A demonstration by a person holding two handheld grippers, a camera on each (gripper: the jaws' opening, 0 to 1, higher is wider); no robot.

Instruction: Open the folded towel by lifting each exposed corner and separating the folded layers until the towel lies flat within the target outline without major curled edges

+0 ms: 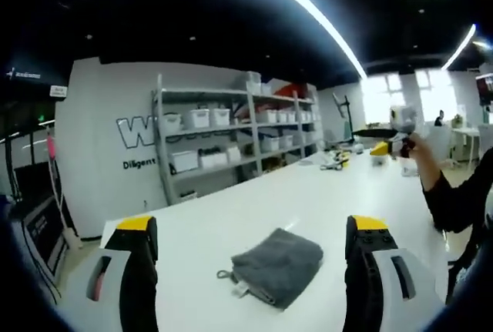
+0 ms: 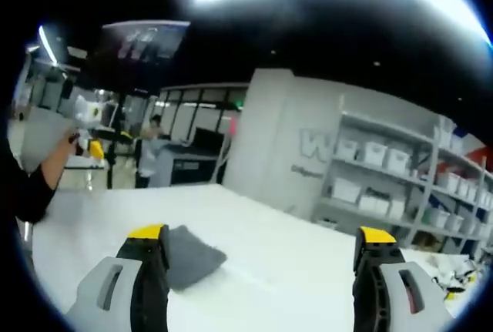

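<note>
Right gripper view — left jaw hides part of the folded towel (image 2: 192, 259); both hand-held grippers gape wide, empty.

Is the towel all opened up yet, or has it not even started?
Nothing looks done yet. The grey towel lies folded on the white table, untouched. In hand: nothing; the left gripper hangs open above the towel, and the right gripper is open too, beside it. Left to do: lift each corner, separate the layers, and spread it flat. I can't see a target outline.

A white table (image 1: 254, 209) fronts metal shelving (image 1: 231, 135) of bins, under ceiling light strips (image 1: 308, 8).
</note>
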